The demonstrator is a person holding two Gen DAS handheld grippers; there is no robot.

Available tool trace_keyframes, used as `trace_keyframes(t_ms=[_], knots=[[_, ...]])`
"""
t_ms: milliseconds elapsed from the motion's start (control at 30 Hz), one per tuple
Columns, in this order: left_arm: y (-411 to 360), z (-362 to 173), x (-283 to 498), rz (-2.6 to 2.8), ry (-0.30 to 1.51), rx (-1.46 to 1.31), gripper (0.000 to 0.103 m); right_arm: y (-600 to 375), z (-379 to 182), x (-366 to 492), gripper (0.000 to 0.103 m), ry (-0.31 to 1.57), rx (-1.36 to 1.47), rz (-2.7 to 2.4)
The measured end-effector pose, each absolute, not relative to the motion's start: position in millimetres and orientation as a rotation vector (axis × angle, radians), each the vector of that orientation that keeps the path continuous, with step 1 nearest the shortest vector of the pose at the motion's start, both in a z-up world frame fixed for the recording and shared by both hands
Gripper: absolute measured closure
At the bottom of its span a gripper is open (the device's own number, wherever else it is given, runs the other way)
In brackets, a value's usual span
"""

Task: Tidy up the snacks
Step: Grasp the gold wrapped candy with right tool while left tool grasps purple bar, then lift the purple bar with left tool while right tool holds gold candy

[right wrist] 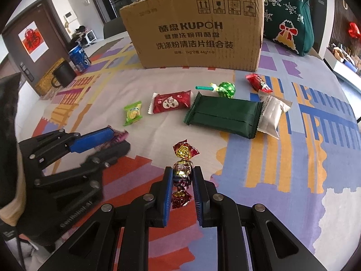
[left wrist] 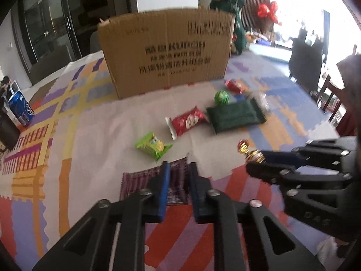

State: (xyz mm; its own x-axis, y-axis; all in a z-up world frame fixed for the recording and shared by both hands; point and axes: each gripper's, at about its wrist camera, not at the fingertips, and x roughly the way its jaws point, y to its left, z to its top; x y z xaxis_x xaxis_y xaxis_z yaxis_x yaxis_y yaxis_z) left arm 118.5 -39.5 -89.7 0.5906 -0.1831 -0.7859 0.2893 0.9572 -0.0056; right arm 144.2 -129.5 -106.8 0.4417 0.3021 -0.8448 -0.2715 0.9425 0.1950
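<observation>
Right now my right tongs (right wrist: 182,176) are pinching a foil-wrapped candy (right wrist: 183,171) between their blue pads, its red-and-gold twisted end sticking out ahead of the tips. To my left, my left tongs (left wrist: 178,169) are closed on a purple striped packet (left wrist: 155,186) that juts out forward between the two fingers; whether it still touches the patterned tablecloth (right wrist: 293,158) I cannot tell. Just past them on the cloth lies a small green snack pack (right wrist: 133,113), then a red heart-printed packet (right wrist: 170,102) beside it. Further right a long dark green wrapper (right wrist: 222,114) rests with a silver pouch (right wrist: 271,113) touching its right end. Behind those sit a green foil lollipop (right wrist: 226,89) with a teal stick and a small red candy packet (right wrist: 258,82). Beyond all the snacks stands the open cardboard box (right wrist: 194,29), upright on the table. Off to the far left are a blue soda can (right wrist: 79,58) and a black mug (right wrist: 63,73), and a green knitted bag (right wrist: 288,15) stands behind the box's right corner.
</observation>
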Motion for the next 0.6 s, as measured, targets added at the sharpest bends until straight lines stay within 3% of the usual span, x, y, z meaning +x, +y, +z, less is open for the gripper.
trace_keyframes(t_ms=[33, 433, 467, 600], knots=[[-36.1, -85.0, 118.2, -0.285, 0.894, 0.100, 0.101, -129.1, -105.6, 144.2, 0.084, 1.052, 0.035, 0.359], [-19.2, -60.2, 113.2, -0.335, 0.854, 0.004, 0.100, -116.7, -71.0, 140.2, 0.084, 0.962, 0.060, 0.417], [-17.7, -63.2, 112.9, -0.337, 0.867, 0.000, 0.099, -115.2, -69.4, 140.0, 0.084, 0.958, 0.059, 0.418], [-16.4, -81.1, 109.7, -0.336, 0.926, 0.025, 0.078, -112.8, -76.5, 140.3, 0.084, 0.979, 0.056, 0.416]])
